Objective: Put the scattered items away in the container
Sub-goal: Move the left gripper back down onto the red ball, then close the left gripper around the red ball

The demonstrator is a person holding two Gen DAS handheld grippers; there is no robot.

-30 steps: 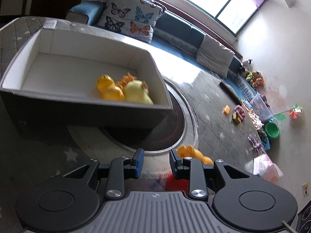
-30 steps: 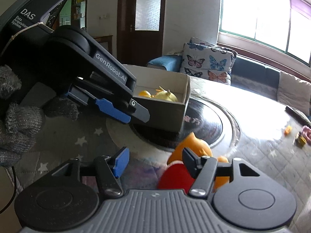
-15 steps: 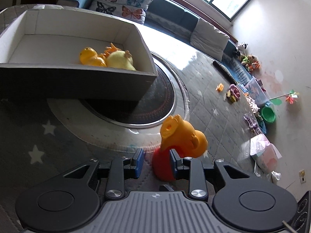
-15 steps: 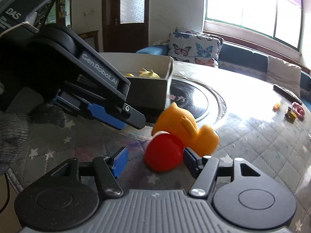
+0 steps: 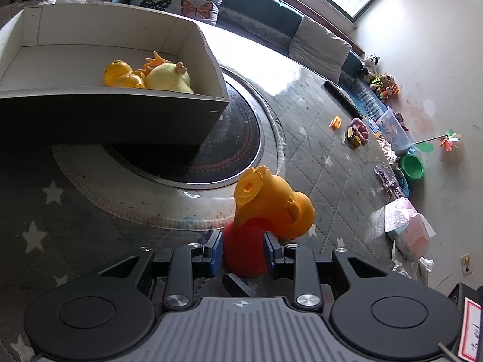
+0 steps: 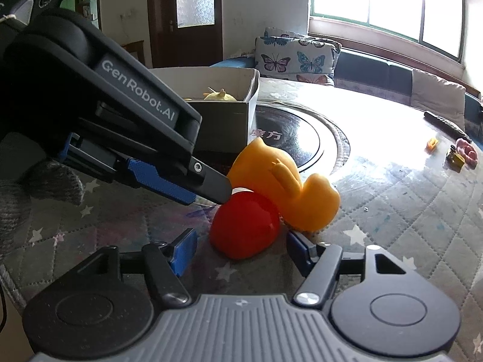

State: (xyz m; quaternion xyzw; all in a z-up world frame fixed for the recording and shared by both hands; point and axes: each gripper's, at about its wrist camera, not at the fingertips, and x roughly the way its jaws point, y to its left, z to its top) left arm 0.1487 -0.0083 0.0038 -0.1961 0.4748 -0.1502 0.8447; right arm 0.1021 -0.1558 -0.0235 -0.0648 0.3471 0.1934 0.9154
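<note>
A red toy (image 5: 245,252) (image 6: 245,227) lies on the star-patterned mat, touching an orange rubber duck (image 5: 271,205) (image 6: 289,190) tipped on its side. My left gripper (image 5: 243,252) has its fingers either side of the red toy, pads close to or touching it. In the right wrist view the left gripper's fingertips (image 6: 215,187) rest at the toy's top. My right gripper (image 6: 241,249) is open, its fingers flanking the red toy from the near side without touching. The cardboard box (image 5: 193,48) (image 6: 250,90) holds a yellow duck (image 5: 122,75) and a pale plush (image 5: 170,78).
The box stands on a round black turntable (image 5: 235,138) in the table's middle. Small toys (image 5: 356,132) and a remote (image 5: 341,96) lie on the far side. A sofa with butterfly cushions (image 6: 295,57) runs behind. Floor clutter and a green bowl (image 5: 412,166) sit beyond the table's edge.
My left gripper has moved away from the box and down to the red toy, its fingers now around it. The right gripper has lowered and neared the same toy.
</note>
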